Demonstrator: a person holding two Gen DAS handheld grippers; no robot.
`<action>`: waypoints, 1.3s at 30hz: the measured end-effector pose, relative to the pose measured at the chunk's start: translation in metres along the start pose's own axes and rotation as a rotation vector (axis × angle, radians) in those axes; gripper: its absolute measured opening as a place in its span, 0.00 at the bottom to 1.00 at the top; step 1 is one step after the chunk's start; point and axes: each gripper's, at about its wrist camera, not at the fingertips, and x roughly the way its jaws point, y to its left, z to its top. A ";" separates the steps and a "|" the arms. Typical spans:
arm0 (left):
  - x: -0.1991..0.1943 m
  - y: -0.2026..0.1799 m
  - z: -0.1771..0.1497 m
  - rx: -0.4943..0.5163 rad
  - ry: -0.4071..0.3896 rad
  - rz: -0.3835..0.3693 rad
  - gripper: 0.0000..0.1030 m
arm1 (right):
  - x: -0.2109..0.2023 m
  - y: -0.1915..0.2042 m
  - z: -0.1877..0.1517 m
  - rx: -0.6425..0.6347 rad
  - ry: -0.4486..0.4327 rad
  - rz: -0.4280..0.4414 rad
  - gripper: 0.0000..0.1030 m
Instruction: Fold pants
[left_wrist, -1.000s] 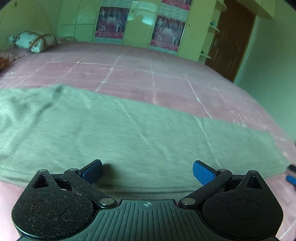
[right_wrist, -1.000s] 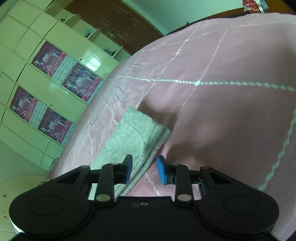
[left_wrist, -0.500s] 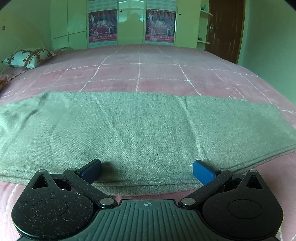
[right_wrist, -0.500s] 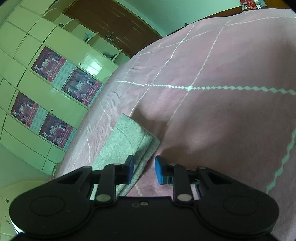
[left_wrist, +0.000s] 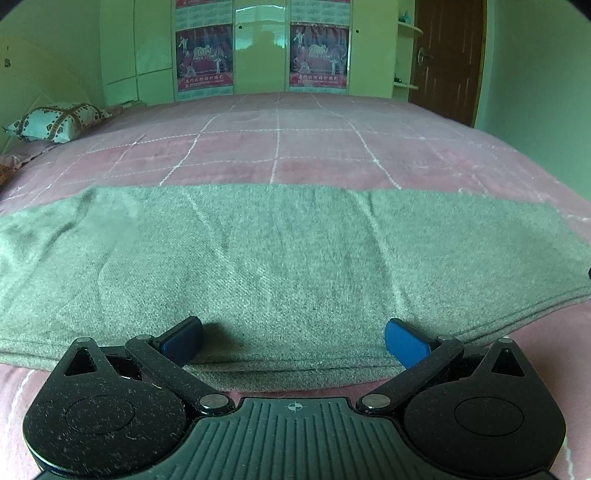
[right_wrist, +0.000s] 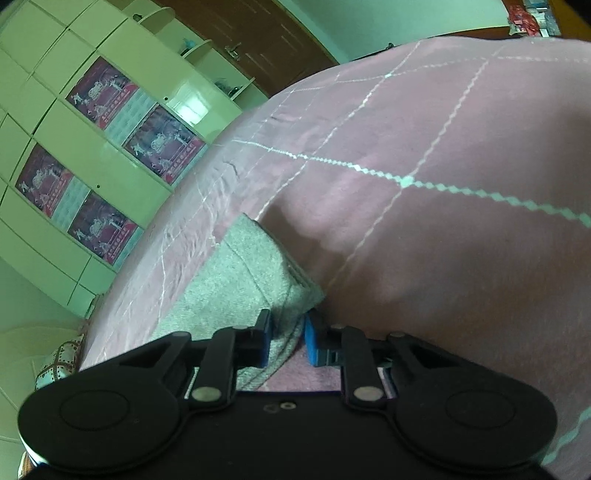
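Observation:
The grey pants (left_wrist: 280, 258) lie flat as a long band across the pink bed, folded lengthwise with layered edges at the near side. My left gripper (left_wrist: 293, 341) is open wide, its blue fingertips (left_wrist: 404, 345) resting just over the pants' near edge at mid-length. In the right wrist view the pants' end (right_wrist: 240, 280) shows as a grey strip. My right gripper (right_wrist: 287, 341) has its jaws narrowed around the corner of that end, with cloth between the blue pads (right_wrist: 312, 341).
The pink quilted bedspread (left_wrist: 295, 147) with white grid lines stretches far behind the pants. A patterned pillow (left_wrist: 55, 120) lies at the far left. Pale green wardrobes with posters (left_wrist: 205, 61) and a brown door (left_wrist: 448, 59) stand beyond the bed.
My left gripper has swung to face the pants squarely. My right gripper has moved onto the pants' end corner and its jaws have narrowed around the cloth.

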 end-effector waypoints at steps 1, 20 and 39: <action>-0.003 0.006 0.001 -0.006 -0.008 -0.020 1.00 | -0.003 0.004 0.001 -0.007 -0.005 -0.004 0.09; -0.115 0.354 -0.051 -0.260 -0.204 0.294 1.00 | 0.019 0.312 -0.207 -0.580 0.185 0.381 0.08; -0.046 0.273 -0.020 -0.256 -0.077 -0.186 0.73 | -0.024 0.263 -0.195 -0.601 0.163 0.299 0.29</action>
